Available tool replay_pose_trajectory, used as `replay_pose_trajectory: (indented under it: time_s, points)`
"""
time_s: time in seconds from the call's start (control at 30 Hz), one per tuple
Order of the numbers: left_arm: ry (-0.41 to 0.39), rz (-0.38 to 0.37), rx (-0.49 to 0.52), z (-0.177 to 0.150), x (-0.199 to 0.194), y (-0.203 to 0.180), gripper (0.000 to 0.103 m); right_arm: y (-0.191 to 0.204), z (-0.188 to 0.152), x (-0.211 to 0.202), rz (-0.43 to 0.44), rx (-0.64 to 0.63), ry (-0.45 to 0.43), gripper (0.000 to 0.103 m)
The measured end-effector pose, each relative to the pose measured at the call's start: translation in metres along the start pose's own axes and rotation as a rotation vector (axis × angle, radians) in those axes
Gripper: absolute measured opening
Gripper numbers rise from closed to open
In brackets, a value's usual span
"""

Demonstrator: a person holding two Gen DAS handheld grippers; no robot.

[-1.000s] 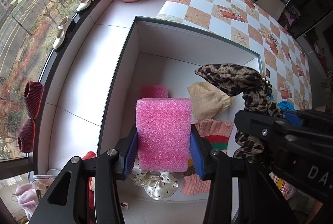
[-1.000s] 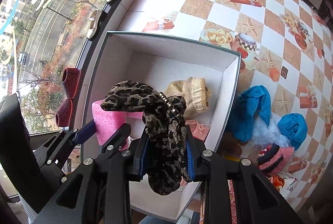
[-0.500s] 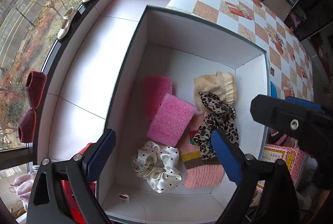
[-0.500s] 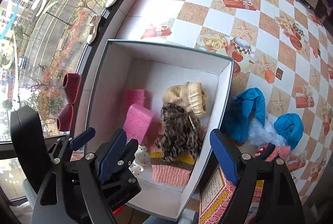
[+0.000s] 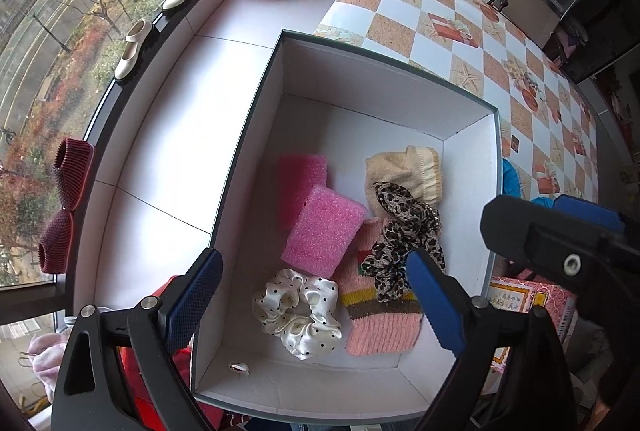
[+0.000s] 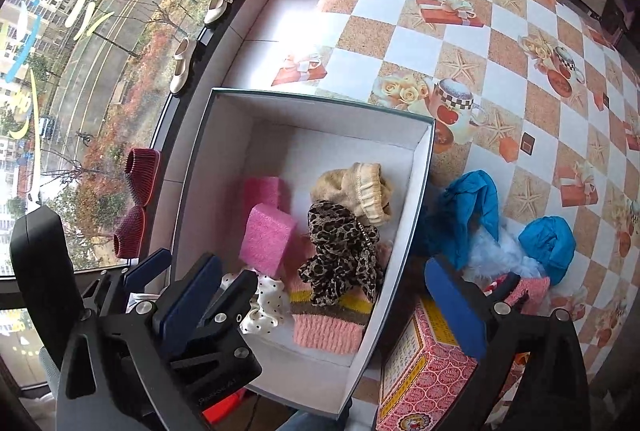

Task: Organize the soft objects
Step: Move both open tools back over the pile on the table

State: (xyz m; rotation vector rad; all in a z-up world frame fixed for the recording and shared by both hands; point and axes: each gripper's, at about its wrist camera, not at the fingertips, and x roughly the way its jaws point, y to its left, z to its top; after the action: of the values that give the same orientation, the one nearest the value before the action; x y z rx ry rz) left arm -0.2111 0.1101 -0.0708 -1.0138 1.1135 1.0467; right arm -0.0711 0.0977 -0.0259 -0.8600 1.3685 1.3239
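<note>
**A:** Status on the box?

**B:** Both my tools are empty. Left tool (image 5: 316, 301) stands spread wide over the white box (image 5: 404, 99); right tool (image 6: 322, 305) has just been opening and is now also wide, nothing between the pads of either.

**A:** What's in so far?

**B:** All relative to the box: pink foam block (image 5: 324, 231) near the middle of the floor, lying tilted on a second pink foam piece (image 5: 300, 173) toward the window-side wall. Leopard scarf (image 5: 404, 231) is crumpled beside the block, draped over the beige knit item (image 5: 408, 173) and the pink striped knit (image 5: 380, 319). Polka-dot scrunchie (image 5: 300, 311) sits at the near end. There's also a small ring-like bit (image 5: 239, 368) in the near corner; too small to identify.

**A:** What's left?

**B:** Outside the box on the desk (image 6: 440, 43), just past its right wall: blue puffy items (image 6: 476, 215) with some white fluff, and a pink knit piece (image 6: 528, 291) behind my right tool. I'd judge we're past halfway, those next.

**A:** Condition of the scarf?

**B:** Limp, bunched, thin patterned fabric; takes whatever shape it lands in. Foam holds its block shape.
</note>
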Motion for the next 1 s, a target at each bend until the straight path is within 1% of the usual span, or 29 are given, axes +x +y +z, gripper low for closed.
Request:
replay_pose_trajectory:
  time_s: [0.13,0.27,0.47,0.73,1.0]
  points:
    - [-0.004,0.002,0.001,-0.002,-0.006,-0.003,0.095,0.001,-0.003,-0.005,0.009,-0.002,-0.011,0.102]
    - [-0.013,0.007,0.008,-0.003,-0.013,-0.008,0.095,-0.003,-0.006,-0.012,0.041,0.010,-0.019,0.102]
    - [-0.014,-0.009,0.057,-0.001,-0.022,-0.032,0.095,-0.022,-0.009,-0.028,0.067,0.051,-0.041,0.102]
    - [-0.011,-0.045,0.149,0.003,-0.031,-0.081,0.095,-0.075,-0.017,-0.053,0.069,0.159,-0.083,0.102]
    - [0.006,-0.072,0.235,0.007,-0.032,-0.132,0.095,-0.152,-0.040,-0.069,0.064,0.308,-0.105,0.102]
